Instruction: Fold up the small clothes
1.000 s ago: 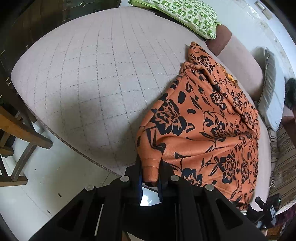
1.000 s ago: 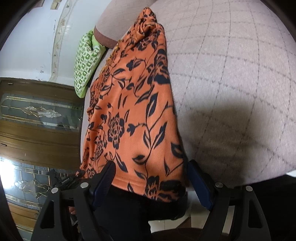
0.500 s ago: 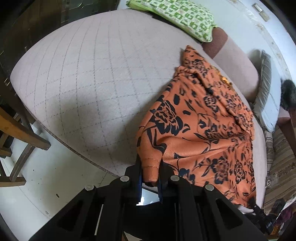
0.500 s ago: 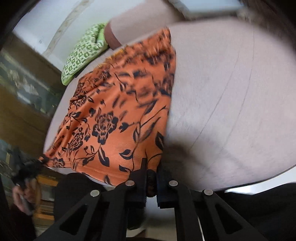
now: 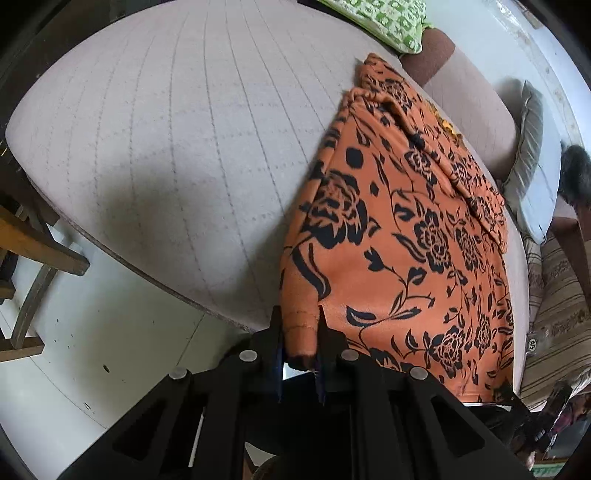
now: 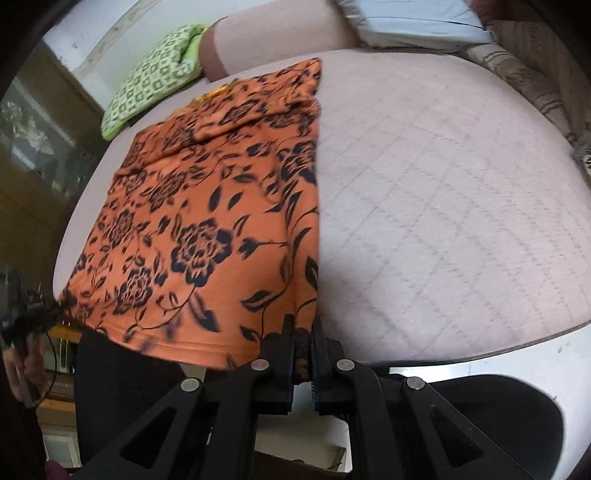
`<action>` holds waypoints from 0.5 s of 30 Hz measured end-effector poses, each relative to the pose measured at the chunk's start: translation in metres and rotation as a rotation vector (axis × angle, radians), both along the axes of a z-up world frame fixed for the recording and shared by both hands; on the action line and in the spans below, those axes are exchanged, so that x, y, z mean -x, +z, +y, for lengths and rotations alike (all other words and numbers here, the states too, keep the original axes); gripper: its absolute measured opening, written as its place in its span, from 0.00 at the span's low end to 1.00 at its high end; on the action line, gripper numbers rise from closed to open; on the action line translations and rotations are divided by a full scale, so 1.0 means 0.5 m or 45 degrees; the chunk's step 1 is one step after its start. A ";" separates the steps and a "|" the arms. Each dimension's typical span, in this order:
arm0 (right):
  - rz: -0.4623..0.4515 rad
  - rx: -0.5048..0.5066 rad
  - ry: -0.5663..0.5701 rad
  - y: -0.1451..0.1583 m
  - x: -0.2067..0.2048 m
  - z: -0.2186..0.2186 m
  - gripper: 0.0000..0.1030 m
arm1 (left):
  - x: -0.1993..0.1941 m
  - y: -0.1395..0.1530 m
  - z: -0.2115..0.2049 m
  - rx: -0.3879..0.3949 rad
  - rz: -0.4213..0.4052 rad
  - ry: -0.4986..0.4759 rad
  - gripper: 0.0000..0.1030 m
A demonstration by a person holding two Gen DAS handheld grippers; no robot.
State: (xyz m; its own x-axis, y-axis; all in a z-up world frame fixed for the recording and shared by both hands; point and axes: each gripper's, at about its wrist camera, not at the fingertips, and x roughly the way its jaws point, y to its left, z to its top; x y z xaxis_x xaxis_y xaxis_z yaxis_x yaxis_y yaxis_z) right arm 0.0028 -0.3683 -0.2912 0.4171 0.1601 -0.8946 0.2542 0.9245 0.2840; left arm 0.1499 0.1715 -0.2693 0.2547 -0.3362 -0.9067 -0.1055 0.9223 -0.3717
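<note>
An orange garment with a black flower print (image 5: 413, 236) lies spread on a pale quilted bed (image 5: 177, 140), its near hem hanging over the front edge. My left gripper (image 5: 300, 332) is shut on the garment's near left corner. In the right wrist view the garment (image 6: 207, 221) stretches away from me, and my right gripper (image 6: 303, 332) is shut on its near right corner. The far end of the garment is bunched in folds.
A green patterned pillow (image 5: 384, 18) and a grey pillow (image 5: 528, 147) lie at the head of the bed. A wooden chair (image 5: 33, 258) stands left of the bed on the white floor. The green pillow also shows in the right wrist view (image 6: 151, 77), beside a dark wooden cabinet (image 6: 33, 155).
My right gripper was open around the hem a second ago and has shut on the corner. Both grippers have pulled the garment flatter and squarer on the bed.
</note>
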 end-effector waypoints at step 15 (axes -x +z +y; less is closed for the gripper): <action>-0.089 -0.518 -0.129 -0.010 -0.009 -0.062 0.07 | -0.035 0.045 0.008 0.034 -0.064 0.020 0.13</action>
State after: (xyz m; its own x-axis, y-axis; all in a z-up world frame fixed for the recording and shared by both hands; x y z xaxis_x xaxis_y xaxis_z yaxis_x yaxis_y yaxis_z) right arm 0.0074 -0.3993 -0.2961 0.5063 0.4497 -0.7358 0.3049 0.7048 0.6405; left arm 0.1672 0.1755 -0.2466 0.3053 -0.3555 -0.8834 -0.1008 0.9105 -0.4012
